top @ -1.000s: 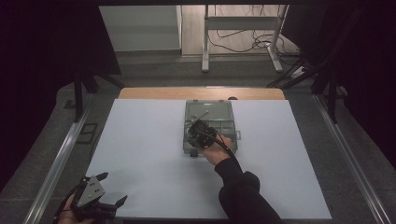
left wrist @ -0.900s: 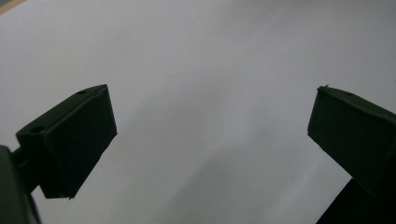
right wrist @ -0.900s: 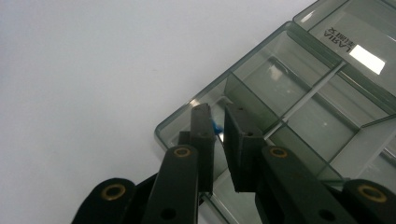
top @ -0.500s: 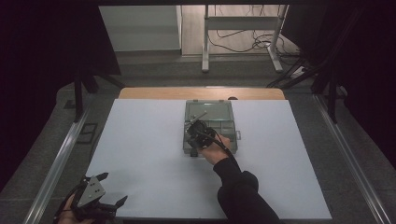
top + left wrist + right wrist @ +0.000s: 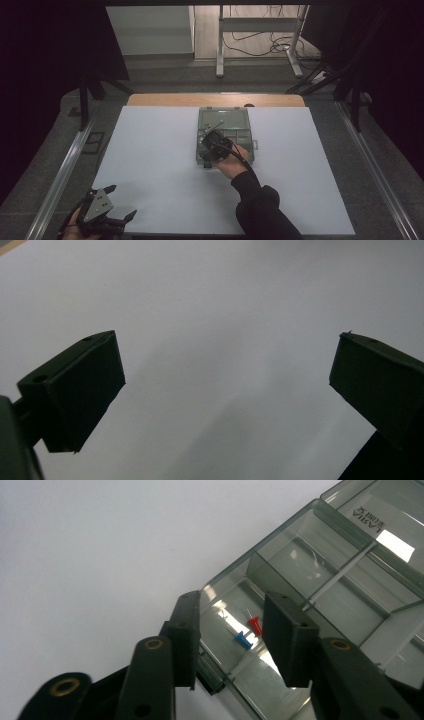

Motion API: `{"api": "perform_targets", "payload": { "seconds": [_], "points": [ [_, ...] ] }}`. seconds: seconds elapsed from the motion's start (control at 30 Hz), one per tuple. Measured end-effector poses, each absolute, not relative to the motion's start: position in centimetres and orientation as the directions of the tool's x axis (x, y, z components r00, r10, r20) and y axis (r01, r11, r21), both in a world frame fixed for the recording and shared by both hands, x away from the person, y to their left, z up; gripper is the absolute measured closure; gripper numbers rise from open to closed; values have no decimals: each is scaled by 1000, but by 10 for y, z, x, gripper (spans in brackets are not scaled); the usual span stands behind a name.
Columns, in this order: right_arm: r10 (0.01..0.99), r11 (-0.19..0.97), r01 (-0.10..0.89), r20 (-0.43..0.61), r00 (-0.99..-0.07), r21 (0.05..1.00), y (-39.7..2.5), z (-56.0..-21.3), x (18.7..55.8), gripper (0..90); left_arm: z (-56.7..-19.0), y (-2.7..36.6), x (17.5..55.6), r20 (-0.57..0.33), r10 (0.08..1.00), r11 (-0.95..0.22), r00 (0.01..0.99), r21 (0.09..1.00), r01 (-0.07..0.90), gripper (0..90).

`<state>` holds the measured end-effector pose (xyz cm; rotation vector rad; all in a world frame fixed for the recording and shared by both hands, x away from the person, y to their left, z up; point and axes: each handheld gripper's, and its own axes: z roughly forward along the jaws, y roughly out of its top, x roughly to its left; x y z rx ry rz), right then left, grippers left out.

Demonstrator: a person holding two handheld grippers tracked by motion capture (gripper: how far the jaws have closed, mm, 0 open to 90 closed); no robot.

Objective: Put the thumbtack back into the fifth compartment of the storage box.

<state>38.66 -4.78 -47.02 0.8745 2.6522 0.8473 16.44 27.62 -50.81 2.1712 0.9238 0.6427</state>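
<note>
Right gripper view, one blue pushpin (image 5: 242,640), one red pushpin (image 5: 255,625)

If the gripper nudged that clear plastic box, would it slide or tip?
The compartment box would probably slide: it sits low and flat on the smooth white table. It looks light, nearly empty. The red pin and blue pin inside may skitter.

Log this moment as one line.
right gripper: open over clear box | pins: red pushpin, blue pushpin inside | left gripper: open, idle
</note>
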Motion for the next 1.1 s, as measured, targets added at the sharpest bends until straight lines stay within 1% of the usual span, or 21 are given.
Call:
{"api": "perform_targets", "payload": {
  "seconds": [0.27, 0.43, 1.1],
  "points": [
    [606, 650, 472, -32, -795, 596, -52, -468, 382, 489, -508, 276, 164, 169, 762, -514, 625, 745, 425, 16],
    [603, 648, 467, -31, -797, 602, -56, -467, 378, 451, -508, 277, 165, 168, 763, -512, 624, 746, 426, 15],
    [607, 614, 448, -26, -794, 650, -83, -466, 359, 277, -507, 283, 166, 106, 796, -443, 596, 774, 453, 13]
  ]
}}
